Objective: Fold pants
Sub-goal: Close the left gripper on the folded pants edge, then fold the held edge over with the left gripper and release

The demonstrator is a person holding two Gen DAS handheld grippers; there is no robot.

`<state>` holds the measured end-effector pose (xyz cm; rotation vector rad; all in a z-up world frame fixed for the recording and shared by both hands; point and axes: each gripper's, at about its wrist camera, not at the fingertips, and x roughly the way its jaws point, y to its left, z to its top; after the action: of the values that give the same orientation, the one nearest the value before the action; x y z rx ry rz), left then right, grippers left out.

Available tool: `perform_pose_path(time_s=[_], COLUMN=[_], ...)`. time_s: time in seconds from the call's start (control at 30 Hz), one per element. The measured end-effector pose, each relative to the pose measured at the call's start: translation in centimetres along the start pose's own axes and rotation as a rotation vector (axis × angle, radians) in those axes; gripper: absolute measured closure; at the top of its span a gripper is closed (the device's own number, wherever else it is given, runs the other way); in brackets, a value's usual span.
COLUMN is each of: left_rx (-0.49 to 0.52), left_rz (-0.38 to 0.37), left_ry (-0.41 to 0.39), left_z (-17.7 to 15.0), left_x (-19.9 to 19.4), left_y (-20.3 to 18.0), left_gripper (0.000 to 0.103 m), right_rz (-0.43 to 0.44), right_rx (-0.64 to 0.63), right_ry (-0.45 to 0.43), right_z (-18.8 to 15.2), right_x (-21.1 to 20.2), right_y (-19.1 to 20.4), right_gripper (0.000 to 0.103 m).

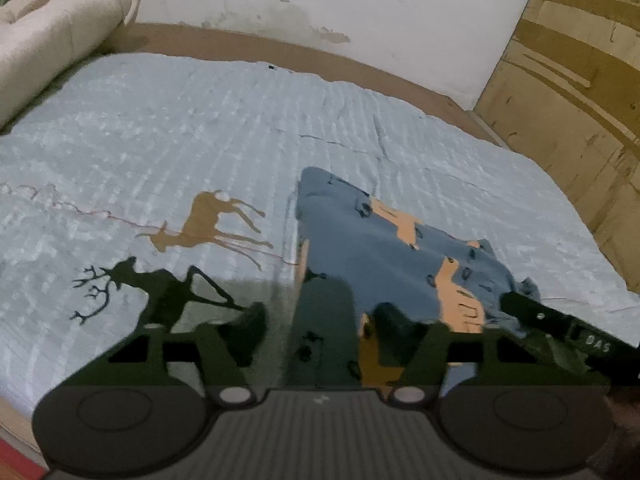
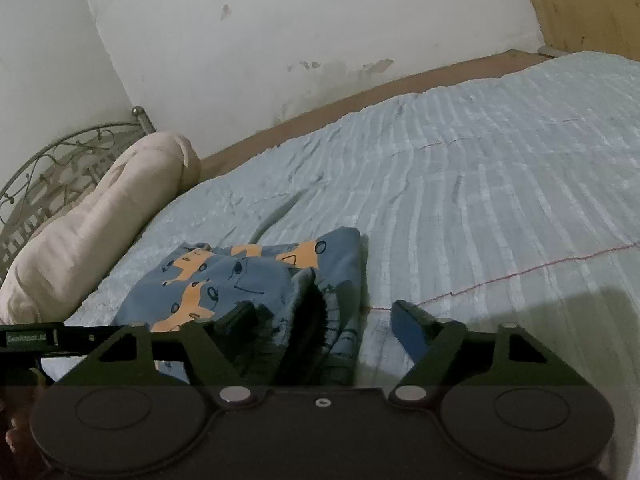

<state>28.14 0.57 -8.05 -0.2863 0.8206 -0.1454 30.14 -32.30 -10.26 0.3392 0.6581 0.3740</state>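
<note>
I am holding both tongs, my left (image 1: 320,320) and right (image 2: 320,320), spread apart over the near end of the pants (image 1: 360,248), which are stretching lengthwise away from me across the bedspread (image 1: 180,128), equally close to each.

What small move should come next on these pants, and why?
Probably close both hand-held grippers on the near edge. The pants lie partly folded on the bedspread. The left hand-held gripper and the right hand-held gripper both stand open with pants fabric between their fingers, so neither seems to grip yet. Gripping would let the next fold begin.
</note>
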Motion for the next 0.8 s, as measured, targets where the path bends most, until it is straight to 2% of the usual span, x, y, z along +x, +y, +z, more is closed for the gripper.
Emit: perform_pose_path(time_s=[0.07, 0.1, 0.17, 0.23, 0.33, 0.5, 0.67, 0.8], left_rx=[0.005, 0.016, 0.039, 0.053, 0.101, 0.147, 0.159, 0.130], left_rz=[-0.013, 0.002, 0.014, 0.014, 0.023, 0.015, 0.045, 0.077], left_ry=[0.011, 0.009, 0.004, -0.011, -0.055, -0.158, -0.266, -0.236], left_z=[0.1, 0.1, 0.3, 0.6, 1.2, 3.6, 6.2, 7.6], left_x=[0.1, 0.1, 0.0, -0.4, -1.4, -2.9, -1.8, 1.4], left_y=[-0.3, -0.5, -1.0, -1.5, -2.5, -3.7, -4.2, -3.9], left_gripper=[0.060, 0.068, 0.085, 0.087, 0.088, 0.089, 0.088, 0.088], right_rz=[0.020, 0.030, 0.029, 0.034, 0.019, 0.008, -0.013, -0.037], right_rx=[0.010, 0.016, 0.016, 0.027, -0.017, -0.071, -0.106, -0.103], right_ry=[0.001, 0.007, 0.010, -0.004, -0.035, -0.106, -0.167, -0.167], right_z=[-0.1, -0.2, -0.3, -0.3, -0.1, 1.4, 4.5, 6.7], right_x=[0.1, 0.3, 0.3, 0.0, -0.6, -1.6, -0.1, 2.6], right_y=[0.1, 0.2, 0.5, 0.8, 1.8, 3.2, 4.2, 4.0], right_gripper=[0.046, 0.054, 0.061, 0.077, 0.087, 0.089, 0.089, 0.089])
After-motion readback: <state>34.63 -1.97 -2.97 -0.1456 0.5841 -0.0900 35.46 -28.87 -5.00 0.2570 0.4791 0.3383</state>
